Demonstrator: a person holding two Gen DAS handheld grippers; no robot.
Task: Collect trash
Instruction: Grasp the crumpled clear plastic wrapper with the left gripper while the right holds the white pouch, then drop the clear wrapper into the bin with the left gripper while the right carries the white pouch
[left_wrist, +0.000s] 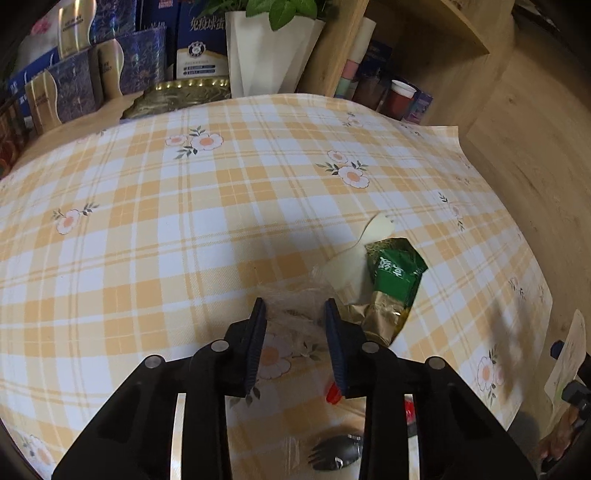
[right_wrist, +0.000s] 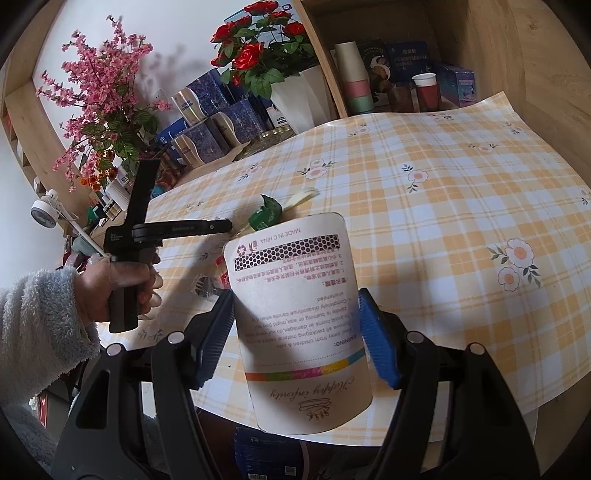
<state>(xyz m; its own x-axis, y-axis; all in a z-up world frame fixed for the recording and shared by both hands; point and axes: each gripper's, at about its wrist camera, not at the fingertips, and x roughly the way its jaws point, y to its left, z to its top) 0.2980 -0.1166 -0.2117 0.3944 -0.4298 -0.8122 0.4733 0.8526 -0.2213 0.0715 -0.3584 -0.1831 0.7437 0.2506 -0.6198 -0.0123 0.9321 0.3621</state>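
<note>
The right gripper (right_wrist: 295, 332) pinches a paper pouch (right_wrist: 299, 314) upright between its jaws above the desk's (right_wrist: 443, 206) near edge. Farther in, the left gripper's (left_wrist: 295, 314) jaws straddle a clear crumpled wrapper (left_wrist: 295, 295), contact unclear, beside a green packet (left_wrist: 395, 273).

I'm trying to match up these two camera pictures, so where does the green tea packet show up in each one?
Left wrist view: green tea packet lies right of centre, just beyond the left claw.
Right wrist view: green tea packet sits left of centre, just above the paper pouch.
Shared landmark: the white vase behind the checked tablecloth.
</note>
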